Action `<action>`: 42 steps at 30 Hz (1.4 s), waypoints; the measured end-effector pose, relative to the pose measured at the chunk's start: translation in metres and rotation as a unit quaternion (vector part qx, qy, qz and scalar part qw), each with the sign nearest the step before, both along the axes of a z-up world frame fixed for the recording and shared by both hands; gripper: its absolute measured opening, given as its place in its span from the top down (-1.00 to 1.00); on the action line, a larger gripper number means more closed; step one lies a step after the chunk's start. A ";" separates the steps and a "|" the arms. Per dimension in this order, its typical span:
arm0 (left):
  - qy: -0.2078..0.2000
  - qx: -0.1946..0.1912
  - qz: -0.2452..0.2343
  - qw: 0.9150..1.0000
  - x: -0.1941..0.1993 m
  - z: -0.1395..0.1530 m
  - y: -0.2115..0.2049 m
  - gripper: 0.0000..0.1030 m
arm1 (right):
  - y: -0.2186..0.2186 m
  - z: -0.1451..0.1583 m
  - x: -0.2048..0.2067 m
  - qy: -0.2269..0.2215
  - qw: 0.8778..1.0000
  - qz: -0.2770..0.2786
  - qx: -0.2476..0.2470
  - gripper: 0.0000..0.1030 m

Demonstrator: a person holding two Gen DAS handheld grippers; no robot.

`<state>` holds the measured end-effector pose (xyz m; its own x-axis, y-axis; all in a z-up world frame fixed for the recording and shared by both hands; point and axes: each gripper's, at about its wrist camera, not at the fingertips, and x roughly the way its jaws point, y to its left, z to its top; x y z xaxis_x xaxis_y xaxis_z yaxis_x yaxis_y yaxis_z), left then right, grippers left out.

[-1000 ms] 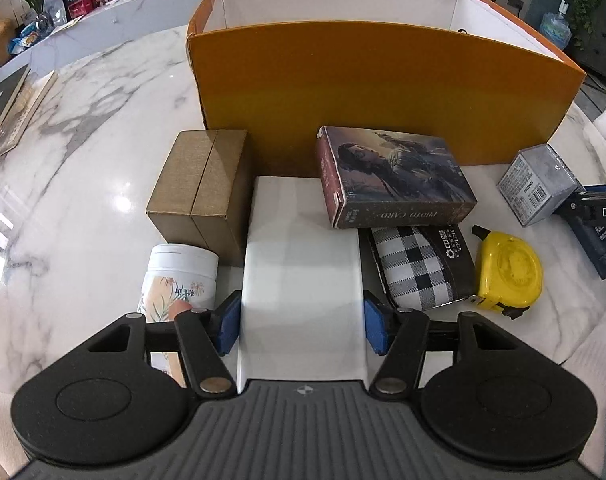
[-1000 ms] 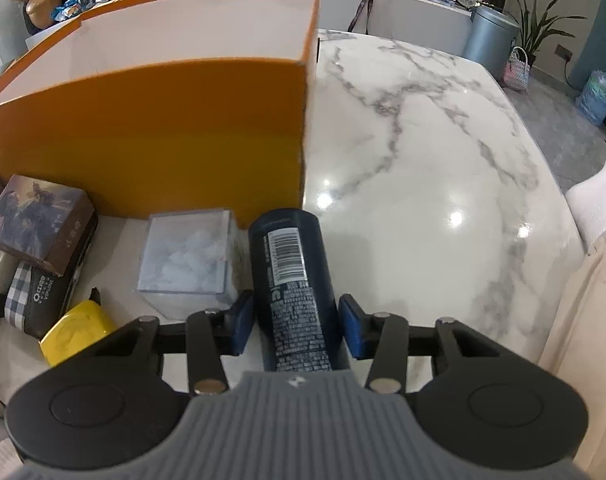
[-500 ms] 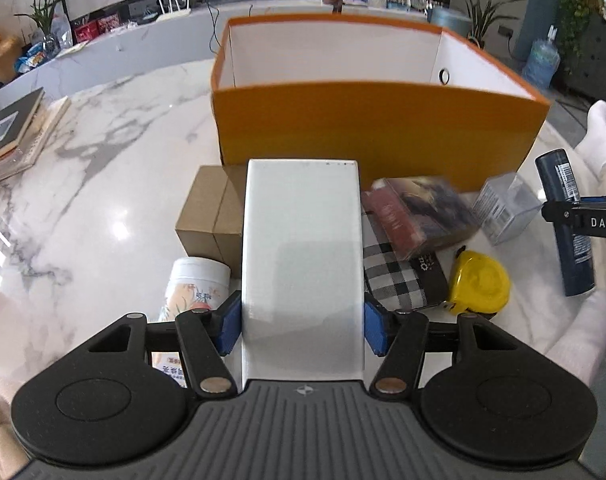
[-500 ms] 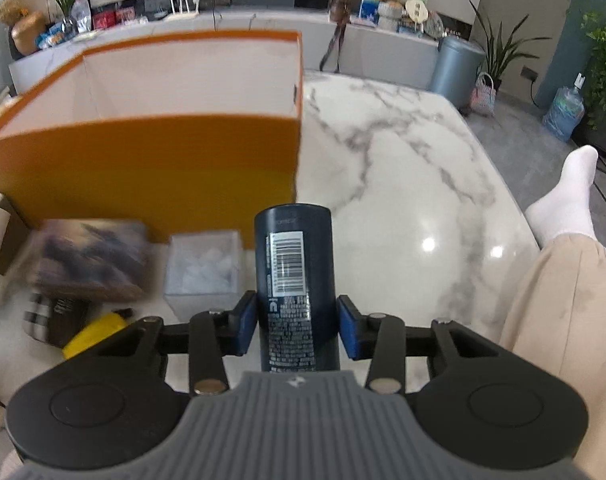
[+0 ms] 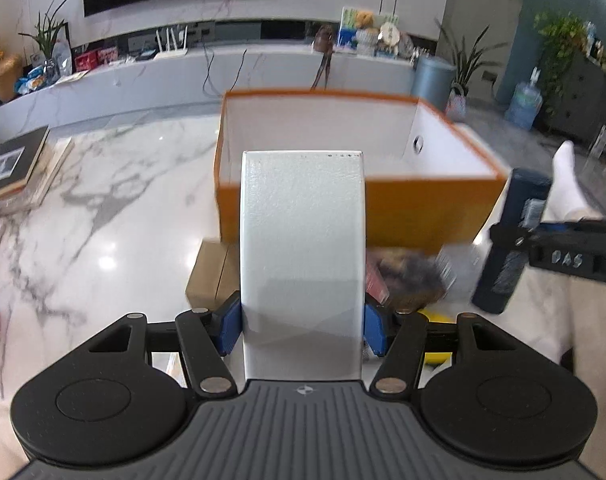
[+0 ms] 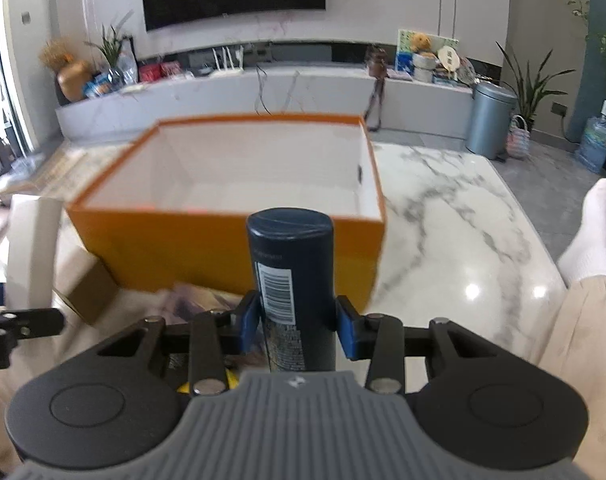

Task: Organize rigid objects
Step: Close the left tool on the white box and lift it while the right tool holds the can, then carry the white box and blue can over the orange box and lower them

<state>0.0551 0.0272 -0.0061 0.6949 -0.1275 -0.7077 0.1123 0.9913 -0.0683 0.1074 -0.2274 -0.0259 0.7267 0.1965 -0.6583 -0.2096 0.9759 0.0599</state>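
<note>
Claws both loaded. Left claw (image 5: 302,326) clamped on white box (image 5: 302,248), blue pads (image 5: 230,327) pressed flat on its two sides, box sticking forward past the fingers. Right claw (image 6: 298,328) closed around dark blue can (image 6: 293,284), barcode up, can upright between the pads. Orange box (image 6: 239,248) sits ahead of both claws on marble table (image 6: 455,216), open top, white inside. Below left claw, brown carton (image 5: 211,278) to the left, blurred items to the right, something yellow (image 5: 435,356) under the right finger. Right claw with can also visible off to the left claw's right.
</note>
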 end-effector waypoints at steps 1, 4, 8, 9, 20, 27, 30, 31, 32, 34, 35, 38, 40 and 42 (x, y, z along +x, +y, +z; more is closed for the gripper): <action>-0.005 -0.005 -0.002 1.000 0.002 0.006 0.000 -0.33 | 0.002 0.005 0.001 -0.003 1.000 0.004 0.008 0.21; -0.025 -0.015 -0.010 1.000 0.011 0.027 -0.001 -0.33 | 0.008 0.024 0.005 -0.015 0.999 0.018 0.025 0.21; -0.049 -0.032 -0.022 0.998 0.030 0.056 -0.001 -0.33 | 0.016 0.050 0.013 -0.036 0.998 0.037 0.038 0.21; -0.053 -0.035 -0.024 0.998 0.036 0.061 -0.002 -0.33 | 0.018 0.056 0.017 -0.040 0.997 0.042 0.043 0.21; -0.077 -0.006 -0.032 0.997 0.110 0.082 -0.018 -0.33 | 0.047 0.092 0.076 -0.065 0.995 0.067 0.030 0.22; -0.031 -0.041 -0.032 0.998 0.147 0.052 -0.024 -0.33 | 0.045 0.059 0.117 -0.011 0.998 0.057 0.005 0.22; -0.002 -0.059 -0.035 0.998 0.162 0.033 -0.030 -0.33 | 0.036 0.041 0.130 0.023 0.999 0.049 0.000 0.22; 0.008 -0.065 -0.038 0.997 0.167 0.026 -0.033 -0.33 | 0.033 0.036 0.134 0.034 0.998 0.047 -0.003 0.22; 0.016 -0.070 -0.040 0.997 0.171 0.021 -0.035 -0.33 | 0.030 0.031 0.138 0.044 0.998 0.045 -0.007 0.22; 0.024 -0.079 -0.040 0.996 0.179 0.011 -0.038 -0.33 | 0.025 0.020 0.139 0.065 0.997 0.046 -0.012 0.22; 0.026 -0.079 -0.040 0.996 0.182 0.008 -0.039 -0.33 | 0.023 0.015 0.141 0.075 0.996 0.049 -0.012 0.22; 0.042 -0.094 -0.040 0.994 0.191 0.002 -0.039 -0.33 | 0.021 0.001 0.148 0.105 0.993 0.058 -0.007 0.23; 0.052 -0.100 -0.038 0.993 0.196 -0.001 -0.039 -0.33 | 0.022 -0.006 0.151 0.119 0.991 0.059 -0.006 0.24; 0.061 -0.105 -0.038 0.992 0.200 -0.005 -0.038 -0.33 | 0.023 -0.014 0.155 0.131 0.990 0.059 -0.008 0.24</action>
<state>0.2549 -0.0110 -0.0114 0.5881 -0.3290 -0.7389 0.1637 0.9430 -0.2896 0.2620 -0.2047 -0.0395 0.5039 0.2584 -0.8242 -0.3016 0.9468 0.1124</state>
